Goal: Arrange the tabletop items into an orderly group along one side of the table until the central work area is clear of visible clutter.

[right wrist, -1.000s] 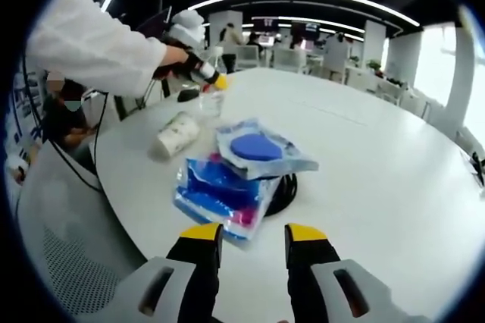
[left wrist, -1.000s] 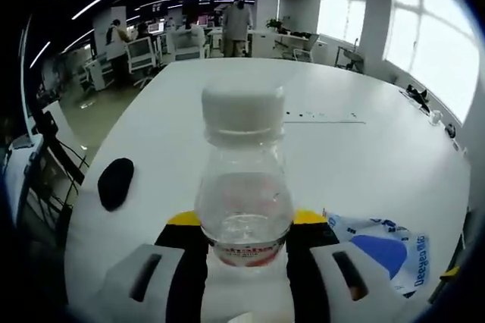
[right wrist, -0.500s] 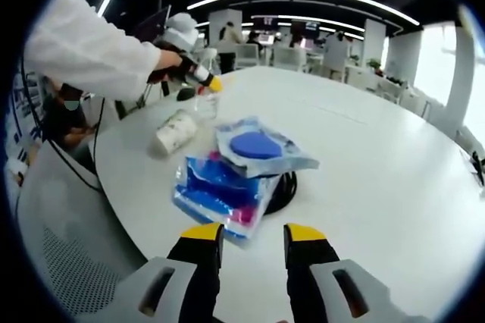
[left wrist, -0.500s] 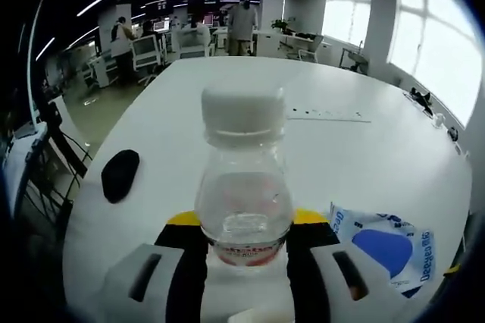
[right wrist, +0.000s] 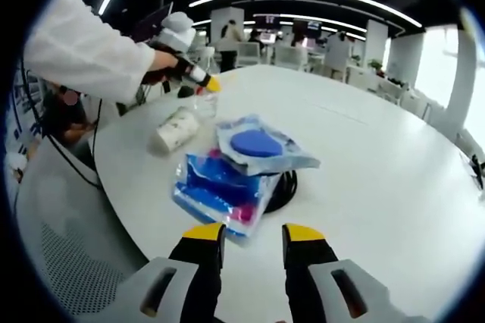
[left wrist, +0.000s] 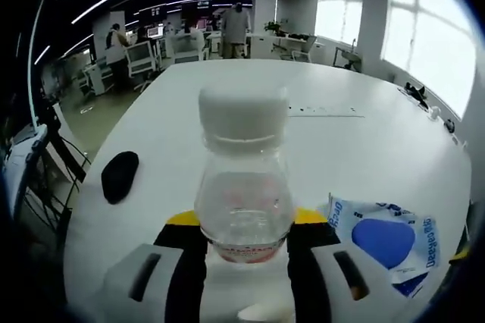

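The left tool (left wrist: 244,226) is clamped on a small clear bottle (left wrist: 244,186) with a white cap, which stands upright at the centre of the left gripper view, the yellow-tipped jaws pressing its lower body from both sides. In the right gripper view the same tool sits in the upper left, in a white-sleeved hand (right wrist: 161,60), close above a paper cup (right wrist: 176,130) lying on its side on the bench (right wrist: 379,164). That is the first worry — the grip is low on a smooth, rounded, near-empty bottle, so a quick swing or a tilt could let it pivot or slip out and roll across the white top. Set down carelessly, it could also knock the toppled cup, which looks free to roll toward the bench edge at the left of the frame. The right tool (right wrist: 246,233) is parted and holds nothing, low in its own view just short of the stacked packets: a blue pouch (right wrist: 220,190) under a clear one with a blue disc (right wrist: 258,145), both resting partly on a dark round object I cannot identify. Pushing in there risks sliding the top packet off the pile, or nudging the lower one over the near edge. In the left gripper view a black mouse-like lump (left wrist: 119,175) sits at left, alone near that rim — easy to brush off with an arm.
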Tool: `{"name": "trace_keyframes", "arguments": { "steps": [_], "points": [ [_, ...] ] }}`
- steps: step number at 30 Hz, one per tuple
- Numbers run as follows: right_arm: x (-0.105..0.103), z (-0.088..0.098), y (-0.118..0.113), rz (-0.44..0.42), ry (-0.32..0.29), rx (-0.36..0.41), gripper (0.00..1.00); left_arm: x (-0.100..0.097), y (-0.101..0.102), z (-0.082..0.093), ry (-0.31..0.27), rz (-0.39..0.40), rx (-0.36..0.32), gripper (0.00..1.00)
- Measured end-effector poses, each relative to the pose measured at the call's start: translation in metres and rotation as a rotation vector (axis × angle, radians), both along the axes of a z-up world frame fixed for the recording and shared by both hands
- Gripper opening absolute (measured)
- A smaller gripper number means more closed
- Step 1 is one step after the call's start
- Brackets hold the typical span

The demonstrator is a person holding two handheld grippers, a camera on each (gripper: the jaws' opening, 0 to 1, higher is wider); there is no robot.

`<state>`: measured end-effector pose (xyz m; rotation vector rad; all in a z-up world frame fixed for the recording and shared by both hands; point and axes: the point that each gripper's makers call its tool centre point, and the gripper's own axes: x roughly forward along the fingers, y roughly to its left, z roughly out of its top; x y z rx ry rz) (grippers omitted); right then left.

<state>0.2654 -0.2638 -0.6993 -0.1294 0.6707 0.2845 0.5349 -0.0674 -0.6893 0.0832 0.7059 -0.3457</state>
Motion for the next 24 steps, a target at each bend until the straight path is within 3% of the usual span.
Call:
{"name": "trace_keyframes", "arguments": {
  "steps": [6, 13, 15, 19, 24],
  "points": [
    [0.0, -0.001, -0.001, -0.005, 0.004, -0.002, 0.28, -0.007, 0.001, -0.004, 0.002, -0.029, 0.018, 0.41],
    [0.0, -0.002, 0.0, 0.003, 0.004, -0.016, 0.28, -0.01, 0.002, -0.001, 0.022, -0.008, -0.047, 0.42],
    [0.0, -0.003, 0.0, 0.006, 0.009, -0.019, 0.28, -0.01, 0.001, 0.005, 0.006, 0.017, -0.096, 0.48],
    [0.0, -0.003, -0.001, 0.004, 0.009, -0.024, 0.27, -0.016, 0.002, 0.01, -0.009, 0.012, -0.111, 0.68],
    [0.0, -0.003, -0.001, 0.004, 0.007, -0.028, 0.28, -0.03, 0.006, 0.019, -0.031, 0.003, -0.133, 0.73]
  ]
}}
